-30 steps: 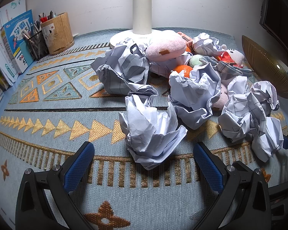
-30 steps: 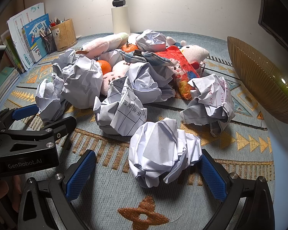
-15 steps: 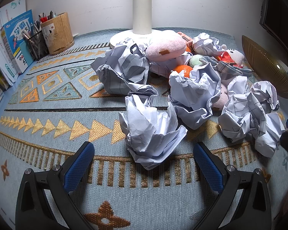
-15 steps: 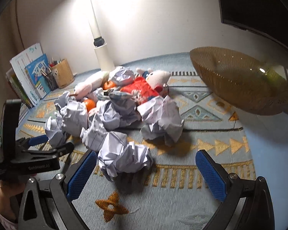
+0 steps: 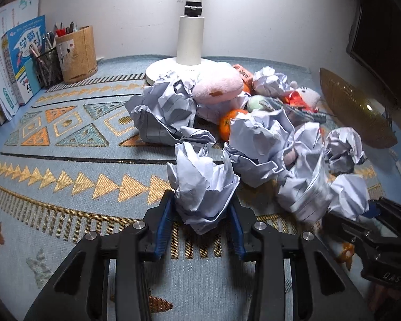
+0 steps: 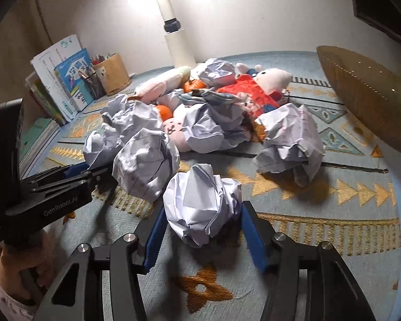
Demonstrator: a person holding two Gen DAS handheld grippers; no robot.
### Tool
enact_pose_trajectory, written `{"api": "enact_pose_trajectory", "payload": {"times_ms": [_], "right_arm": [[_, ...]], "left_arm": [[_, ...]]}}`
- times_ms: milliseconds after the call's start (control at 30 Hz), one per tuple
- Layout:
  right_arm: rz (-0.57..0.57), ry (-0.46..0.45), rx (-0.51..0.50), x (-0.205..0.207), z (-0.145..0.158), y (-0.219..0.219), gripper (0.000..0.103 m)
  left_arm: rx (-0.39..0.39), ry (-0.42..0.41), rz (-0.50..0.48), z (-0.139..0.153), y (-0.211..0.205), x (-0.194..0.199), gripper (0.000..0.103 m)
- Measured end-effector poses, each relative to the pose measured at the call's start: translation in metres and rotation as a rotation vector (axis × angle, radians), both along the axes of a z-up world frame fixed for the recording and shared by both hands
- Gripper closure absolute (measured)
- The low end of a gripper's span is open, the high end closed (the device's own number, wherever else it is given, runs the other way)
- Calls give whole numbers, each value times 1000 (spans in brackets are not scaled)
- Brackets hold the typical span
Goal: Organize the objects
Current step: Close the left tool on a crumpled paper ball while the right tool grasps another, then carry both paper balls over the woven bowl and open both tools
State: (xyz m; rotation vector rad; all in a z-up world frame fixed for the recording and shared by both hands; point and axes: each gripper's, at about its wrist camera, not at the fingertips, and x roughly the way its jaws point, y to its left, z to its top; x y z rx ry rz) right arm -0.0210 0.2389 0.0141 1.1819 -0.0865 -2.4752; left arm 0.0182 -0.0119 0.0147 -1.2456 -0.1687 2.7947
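I am working over a patterned rug with bare room stretching to the near left, while the far right is crowded by a heap of crumpled paper, plush toys and oranges that is reaching toward the wicker bowl at the right edge. A lamp base and a pen holder are sitting along the far wall. My left gripper is clamping its blue pads against both sides of a crumpled paper ball at the near edge of the heap. My right gripper is squeezing a second paper wad, its left pad touching the paper and its right pad sitting just beside it.
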Motion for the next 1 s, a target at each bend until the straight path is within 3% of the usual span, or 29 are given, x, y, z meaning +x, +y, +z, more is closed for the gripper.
{"api": "enact_pose_trajectory", "payload": {"times_ms": [167, 300, 567, 667, 833, 1000], "right_arm": [[-47, 23, -88, 2, 3, 16, 49], [-62, 64, -145, 8, 11, 25, 49], [-39, 115, -144, 13, 21, 19, 48], [-43, 148, -170, 14, 27, 24, 48], [-53, 223, -195, 1, 74, 48, 48], [-121, 300, -177, -26, 127, 100, 48]], "left_arm": [[107, 96, 59, 9, -21, 16, 68], [111, 144, 102, 15, -26, 25, 68], [140, 196, 128, 21, -36, 32, 68], [110, 218, 131, 31, -32, 32, 68], [87, 276, 38, 84, -1, 8, 68], [77, 322, -131, 130, 70, -41, 68]]}}
